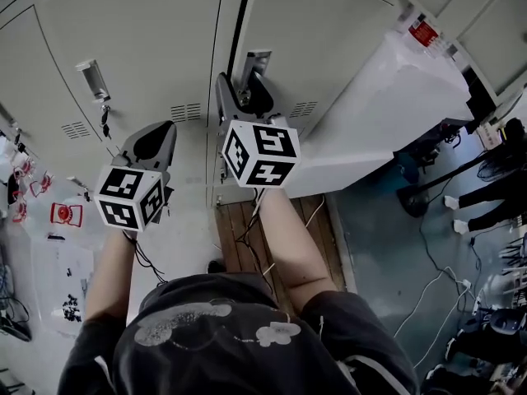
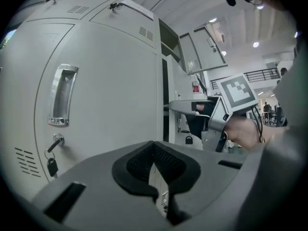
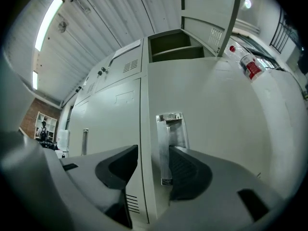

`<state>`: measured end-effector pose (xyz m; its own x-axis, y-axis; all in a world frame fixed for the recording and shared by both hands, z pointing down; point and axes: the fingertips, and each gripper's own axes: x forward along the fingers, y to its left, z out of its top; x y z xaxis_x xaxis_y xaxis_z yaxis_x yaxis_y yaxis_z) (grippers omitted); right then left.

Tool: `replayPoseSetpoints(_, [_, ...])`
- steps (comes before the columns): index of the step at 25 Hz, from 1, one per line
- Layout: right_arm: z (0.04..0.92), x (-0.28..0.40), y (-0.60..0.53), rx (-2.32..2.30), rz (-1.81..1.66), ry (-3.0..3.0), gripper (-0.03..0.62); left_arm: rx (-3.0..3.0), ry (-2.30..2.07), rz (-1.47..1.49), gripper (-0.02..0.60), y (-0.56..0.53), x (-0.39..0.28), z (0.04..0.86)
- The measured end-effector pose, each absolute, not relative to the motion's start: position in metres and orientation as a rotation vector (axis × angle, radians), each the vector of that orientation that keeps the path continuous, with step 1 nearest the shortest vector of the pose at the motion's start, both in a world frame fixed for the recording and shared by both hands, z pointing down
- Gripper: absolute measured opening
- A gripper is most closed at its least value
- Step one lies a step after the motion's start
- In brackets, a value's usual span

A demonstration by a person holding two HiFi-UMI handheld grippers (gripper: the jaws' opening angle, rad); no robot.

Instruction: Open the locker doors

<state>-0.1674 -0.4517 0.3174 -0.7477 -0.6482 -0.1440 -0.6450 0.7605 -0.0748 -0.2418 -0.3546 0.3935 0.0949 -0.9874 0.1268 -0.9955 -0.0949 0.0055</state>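
Facing a wall of grey locker doors [image 1: 140, 48]. Right claw [image 3: 151, 165] open, spread either side of the metal handle [image 3: 168, 143] on the right-hand door: right pad just beside it, left pad apart, across the door seam. Left claw [image 2: 155, 165] closed and empty, near the left door's recessed handle [image 2: 62, 102] and hanging key [image 2: 50, 166]. Higher up, one upper door [image 3: 211, 18] swung open. Underfoot, wooden boards [image 1: 276, 237]; to the right, grey floor strewn with cables [image 1: 436, 295].

Head view downward, other two close, facing lockers [image 1: 140, 48]
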Motion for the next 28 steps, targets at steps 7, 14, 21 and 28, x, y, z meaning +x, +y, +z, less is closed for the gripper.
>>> replayPoseSetpoints(7, [0.319, -0.149, -0.448, -1.201, -0.017, 2.755, 0.135, 2.292, -2.015, 0.143, 0.008, -0.343, -0.235, 0.390])
replayPoseSetpoints(14, [0.318, -0.134, -0.435, -1.185, -0.031, 2.762, 0.135, 2.324, -1.971, 0.152, 0.008, -0.332, -0.226, 0.390])
replayPoseSetpoints(21, [0.317, -0.115, -0.421, -1.187, 0.004, 2.778, 0.135, 2.371, -1.920, 0.163, 0.008, -0.323, -0.213, 0.389])
replayPoseSetpoints(28, [0.316, -0.092, -0.407, -1.283, 0.068, 2.746, 0.162, 2.412, -1.877, 0.165, 0.008, -0.313, -0.199, 0.386])
